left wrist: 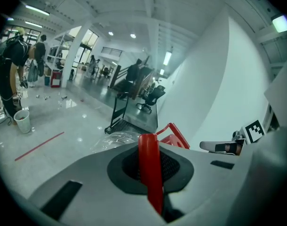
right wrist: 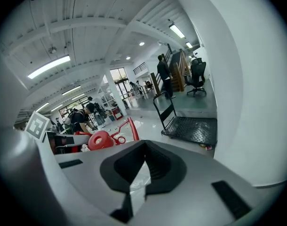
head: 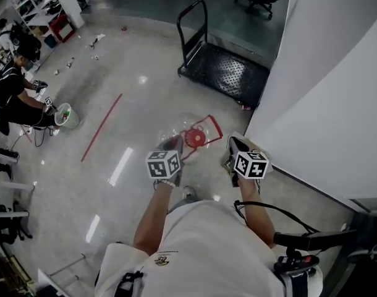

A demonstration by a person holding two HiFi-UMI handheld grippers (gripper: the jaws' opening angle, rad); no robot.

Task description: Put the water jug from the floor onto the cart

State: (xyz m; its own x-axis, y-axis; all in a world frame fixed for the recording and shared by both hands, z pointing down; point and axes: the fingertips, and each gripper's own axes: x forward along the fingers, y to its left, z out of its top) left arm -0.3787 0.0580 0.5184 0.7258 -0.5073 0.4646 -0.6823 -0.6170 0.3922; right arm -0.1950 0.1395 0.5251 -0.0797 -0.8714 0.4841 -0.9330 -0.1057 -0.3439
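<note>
floor (head: 139, 60) — glossy grey | wall (head: 337, 104) — white | strip lights (right wrist: 48, 66) overhead

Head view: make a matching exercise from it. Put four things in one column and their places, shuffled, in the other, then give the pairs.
Things
1. clear plastic water jug with a red cap
2. black flat platform cart
3. long red tape line
4. small white round bucket

Places
A. at the far left, beside a person in black
B. held between the left gripper and the right gripper
C. parked ahead, by the white wall panel
D. stuck slantwise on the glossy floor, left of the jug

Pairs: 1-B, 2-C, 3-D, 4-A
</note>
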